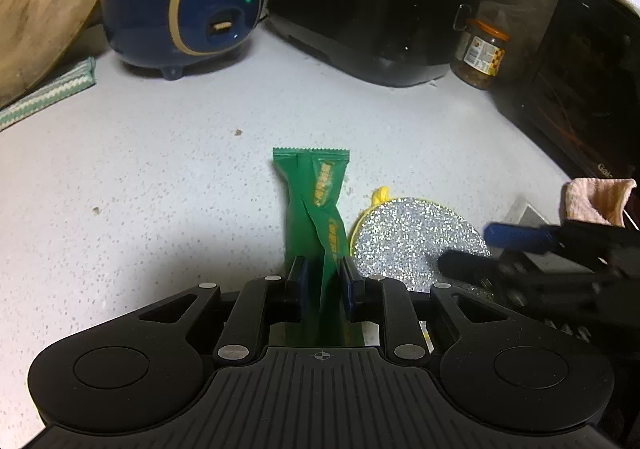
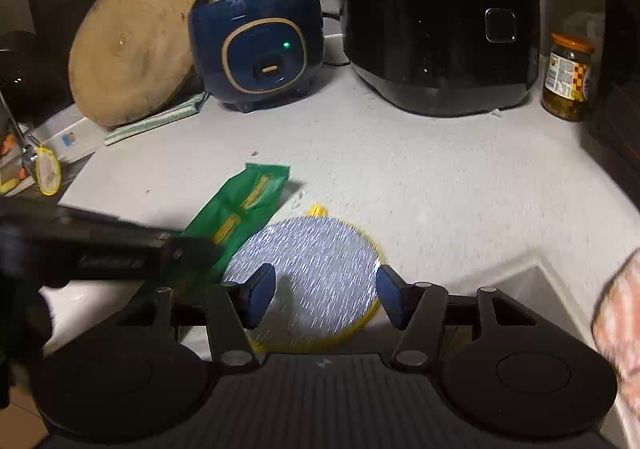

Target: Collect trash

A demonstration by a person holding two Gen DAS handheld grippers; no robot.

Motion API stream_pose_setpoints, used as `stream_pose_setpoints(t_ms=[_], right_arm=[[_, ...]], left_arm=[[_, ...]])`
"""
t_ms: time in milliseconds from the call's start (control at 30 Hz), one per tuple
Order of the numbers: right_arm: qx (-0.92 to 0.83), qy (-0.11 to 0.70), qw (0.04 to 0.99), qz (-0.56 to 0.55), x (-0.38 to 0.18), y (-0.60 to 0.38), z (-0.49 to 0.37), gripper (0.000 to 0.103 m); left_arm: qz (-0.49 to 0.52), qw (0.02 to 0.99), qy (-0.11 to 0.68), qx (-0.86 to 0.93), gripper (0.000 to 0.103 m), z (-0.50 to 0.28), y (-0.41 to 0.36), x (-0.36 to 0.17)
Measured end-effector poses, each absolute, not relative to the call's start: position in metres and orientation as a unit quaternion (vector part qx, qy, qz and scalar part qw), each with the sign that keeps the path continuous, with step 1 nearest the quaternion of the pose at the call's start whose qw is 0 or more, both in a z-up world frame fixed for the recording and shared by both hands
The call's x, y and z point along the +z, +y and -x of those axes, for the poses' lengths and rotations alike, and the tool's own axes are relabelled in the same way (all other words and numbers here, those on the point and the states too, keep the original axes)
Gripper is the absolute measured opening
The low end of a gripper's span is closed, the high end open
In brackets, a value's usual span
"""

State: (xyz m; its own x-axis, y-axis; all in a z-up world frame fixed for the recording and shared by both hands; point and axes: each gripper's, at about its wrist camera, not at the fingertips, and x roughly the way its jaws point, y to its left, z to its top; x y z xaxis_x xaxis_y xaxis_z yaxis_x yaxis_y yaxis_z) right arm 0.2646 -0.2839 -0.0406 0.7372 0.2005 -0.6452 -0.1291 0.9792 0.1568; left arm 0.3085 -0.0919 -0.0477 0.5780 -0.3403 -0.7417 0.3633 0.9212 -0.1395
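Your left gripper pinches one green wrapper tight, just above the white counter. Your right gripper is wide open and holds nothing, over one sparkly round pad beside the wrapper. Only the right view shows the whole wooden board. You can count two cookers and one jar.

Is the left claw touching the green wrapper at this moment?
Touching. In the left wrist view, the left claw has closed its two fingers on the lower end of the green wrapper, with no gap visible.
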Motion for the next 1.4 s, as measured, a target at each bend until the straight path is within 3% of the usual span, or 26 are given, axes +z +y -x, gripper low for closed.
stream_pose_setpoints(t_ms=[300,433,567,833,933,1167,1400], right_arm=[[0.128,0.366,0.919,-0.067,-0.046,-0.268,-0.286,0.058],[0.192,0.368,0.909,-0.033,-0.045,-0.23,-0.287,0.046],[0.294,0.383,0.875,-0.021,-0.042,-0.184,-0.279,0.025],[0.33,0.344,0.876,0.064,-0.033,-0.144,-0.248,0.026],[0.263,0.343,0.9,0.058,-0.031,-0.164,-0.272,0.049],[0.226,0.389,0.893,-0.003,-0.047,-0.201,-0.297,0.05],[0.239,0.376,0.895,0.027,-0.046,-0.194,-0.28,0.05]], left_arm=[[0.006,0.893,0.417,-0.171,0.021,-0.301,-0.064,-0.047],[0.038,0.901,0.414,-0.121,0.021,-0.284,-0.024,-0.044],[0.085,0.904,0.412,-0.075,0.021,-0.261,0.022,-0.045],[0.115,0.912,0.393,-0.026,0.02,-0.24,0.06,-0.038],[0.117,0.913,0.391,-0.031,0.02,-0.24,0.057,-0.038],[0.137,0.916,0.376,-0.035,0.02,-0.25,0.052,-0.039],[0.106,0.944,0.312,0.004,0.021,-0.257,0.047,-0.007]])
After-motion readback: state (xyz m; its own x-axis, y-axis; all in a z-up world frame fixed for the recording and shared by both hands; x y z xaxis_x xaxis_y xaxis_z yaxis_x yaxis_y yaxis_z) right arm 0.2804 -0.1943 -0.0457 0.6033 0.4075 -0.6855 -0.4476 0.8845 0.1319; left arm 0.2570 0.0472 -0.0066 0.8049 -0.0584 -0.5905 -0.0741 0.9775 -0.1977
